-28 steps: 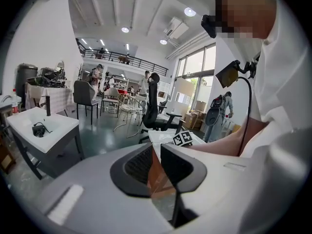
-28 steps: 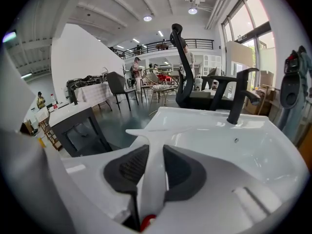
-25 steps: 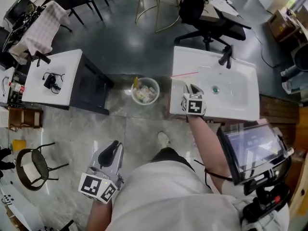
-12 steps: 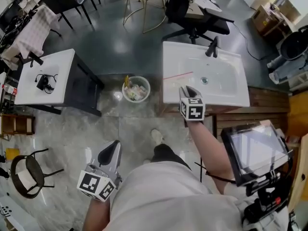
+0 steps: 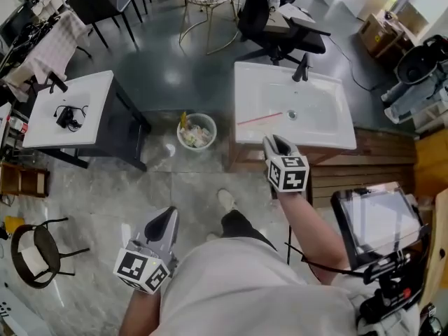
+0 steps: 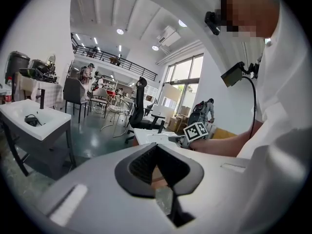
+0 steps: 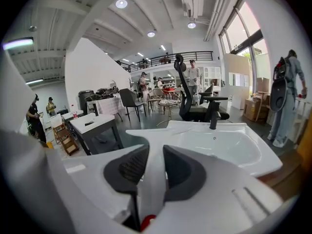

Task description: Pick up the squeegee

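Note:
In the right gripper view a white handle with a red end, the squeegee (image 7: 147, 191), runs between the two dark pads, and my right gripper (image 7: 156, 152) is shut on it. In the head view that gripper (image 5: 278, 144) hangs just in front of the white sink (image 5: 329, 135), and the squeegee is hidden under it. A thin red strip (image 5: 259, 118) lies on the sink's left part. My left gripper (image 5: 162, 222) is low at the left over the floor, shut with nothing in it; its pads (image 6: 139, 165) meet in the left gripper view.
A black tap (image 5: 301, 68) stands at the sink's far rim. A bin (image 5: 196, 131) with rubbish sits on the floor between the sink and a second white basin table (image 5: 42, 128). Behind are a black office chair (image 5: 269, 16) and a wire chair. A tablet on a stand (image 5: 378, 222) is at my right.
My right gripper has drawn back from over the sink's front rim towards me and risen. The left gripper has stayed low at the left. The red strip has stayed on the sink.

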A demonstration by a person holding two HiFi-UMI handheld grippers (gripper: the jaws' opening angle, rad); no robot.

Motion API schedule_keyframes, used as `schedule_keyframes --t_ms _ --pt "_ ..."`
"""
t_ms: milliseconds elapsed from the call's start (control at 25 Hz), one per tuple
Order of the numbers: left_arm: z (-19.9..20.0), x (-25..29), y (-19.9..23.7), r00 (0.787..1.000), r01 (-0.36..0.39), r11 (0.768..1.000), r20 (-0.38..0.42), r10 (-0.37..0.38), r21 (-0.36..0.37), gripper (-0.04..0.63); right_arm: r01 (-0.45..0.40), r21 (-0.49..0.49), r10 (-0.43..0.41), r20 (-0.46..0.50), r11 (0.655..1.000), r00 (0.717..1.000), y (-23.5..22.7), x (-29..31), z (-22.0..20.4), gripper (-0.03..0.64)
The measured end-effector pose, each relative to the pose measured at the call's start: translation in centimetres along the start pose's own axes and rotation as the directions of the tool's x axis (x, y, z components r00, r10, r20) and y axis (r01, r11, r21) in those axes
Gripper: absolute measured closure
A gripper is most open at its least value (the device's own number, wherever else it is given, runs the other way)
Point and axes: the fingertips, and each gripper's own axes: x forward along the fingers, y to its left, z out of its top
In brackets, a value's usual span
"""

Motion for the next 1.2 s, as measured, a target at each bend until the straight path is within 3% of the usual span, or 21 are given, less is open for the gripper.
schedule_keyframes --t_ms 240,680,1200 --pt "-0.4 -2.1 -1.2 0.999 -0.023 1.0 0.031 0.023 -0.018 0.589 -0.024 -0.024 0.025 0.038 0.999 0.999 1.5 -5.2 0.1 0.518" --pt "-2.3 -4.6 -3.9 0.999 -0.001 1.0 0.047 0.002 -0.016 0.589 -0.073 -0.068 0.078 0.07 0.995 0.994 4.7 -13.8 -0.7 0.517" --pt "-4.2 -5.7 -5.6 0.999 0.03 0.999 0.037 -0.03 -0.015 0.589 -0.122 -0.088 0.129 0.07 0.989 0.989 7.5 -17.9 -3.1 0.517"
